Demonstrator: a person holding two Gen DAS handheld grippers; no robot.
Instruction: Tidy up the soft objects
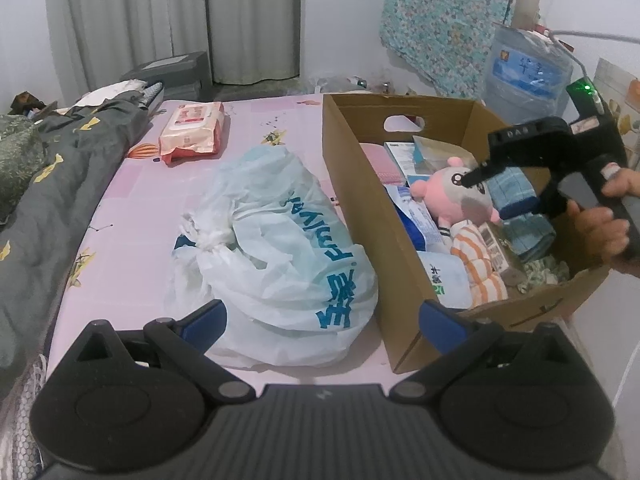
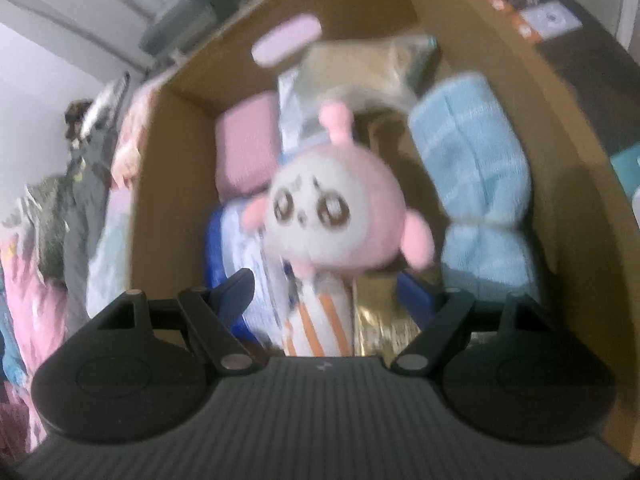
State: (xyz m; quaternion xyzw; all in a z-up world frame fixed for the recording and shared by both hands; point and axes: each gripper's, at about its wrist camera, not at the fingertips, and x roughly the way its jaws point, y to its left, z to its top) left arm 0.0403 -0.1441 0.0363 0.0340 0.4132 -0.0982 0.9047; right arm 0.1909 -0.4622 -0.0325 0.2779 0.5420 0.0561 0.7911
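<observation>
We see a bed (image 1: 132, 184) covered by a pink sheet, filling most of the left wrist view. A dark grey quilt (image 1: 48, 184) with yellow shapes is bunched along the bed's edge at nine o'clock. At three o'clock a cardboard box (image 1: 360, 184) stands open on the sheet, its long wall running toward twelve o'clock. Just beside that wall, at the centre of the view, lies a knotted white plastic bag (image 1: 280, 264) with blue print, touching or nearly touching the box. A big clear water jug (image 1: 524, 76) stands beyond the box at one o'clock, and a pink pack of wipes (image 1: 192, 132) lies flat on the sheet at eleven o'clock, well apart from the bag.

Inside the box, a folded blue towel (image 2: 476, 184) rests against the wall at three o'clock in the right wrist view, with a pink cloth (image 2: 244, 152) at ten o'clock. Between them a pink and white plush toy (image 2: 332, 216) sits on top of the other things, face up toward the camera; an orange-striped cloth (image 2: 316, 320) shows right beneath it at six o'clock.

Our left claw (image 1: 322, 318) hangs low over the bag, blue tips spread wide, holding nothing. Our right claw (image 2: 326, 292) is over the box, its tips wide apart on either side of the striped cloth below the toy, gripping nothing; that view is blurred.
</observation>
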